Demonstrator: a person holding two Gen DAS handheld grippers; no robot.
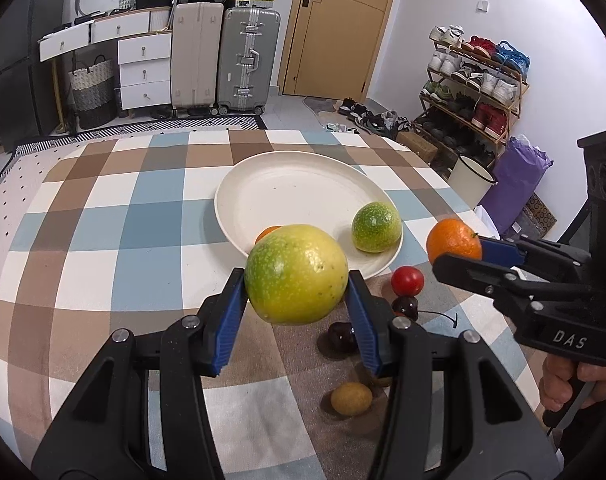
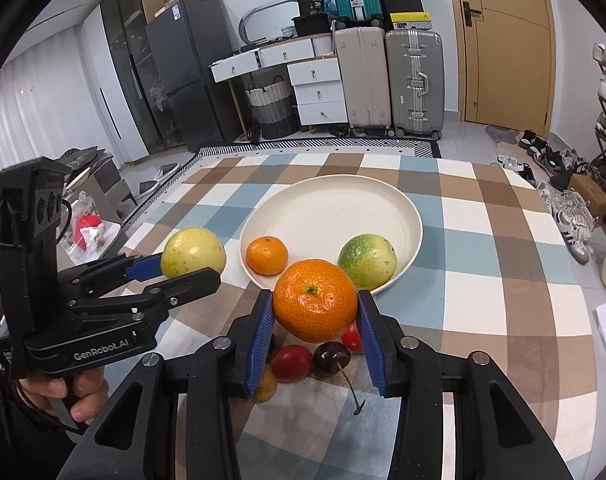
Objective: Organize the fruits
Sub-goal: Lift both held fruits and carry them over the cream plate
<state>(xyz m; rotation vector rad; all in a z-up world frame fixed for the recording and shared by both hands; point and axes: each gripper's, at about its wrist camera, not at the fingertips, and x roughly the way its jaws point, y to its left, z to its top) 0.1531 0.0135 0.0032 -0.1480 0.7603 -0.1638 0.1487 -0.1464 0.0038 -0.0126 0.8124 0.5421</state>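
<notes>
1. Fruit first: a yellow-green passion fruit (image 1: 297, 274) is clamped between the blue pads of the left gripper (image 1: 297, 300), held above the checked tablecloth (image 1: 103, 240) just short of the cream plate (image 1: 287, 184).
2. The right gripper (image 2: 315, 320) is closed on a large mandarin (image 2: 315, 300), also off the cloth.
3. On the plate lie a small mandarin (image 2: 267, 255) and a green passion fruit (image 2: 367, 261).
4. Cherries (image 2: 331, 357), cherry tomatoes (image 2: 291, 363) and a small brownish fruit (image 1: 351, 399) rest on the cloth near the plate.

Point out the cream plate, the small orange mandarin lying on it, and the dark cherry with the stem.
Round cream plate (image 2: 399, 196): right wrist view, far rim.
Small orange mandarin (image 2: 267, 255): right wrist view, middle of peel.
Dark cherry with stem (image 2: 331, 357): right wrist view, glossy body.
</notes>
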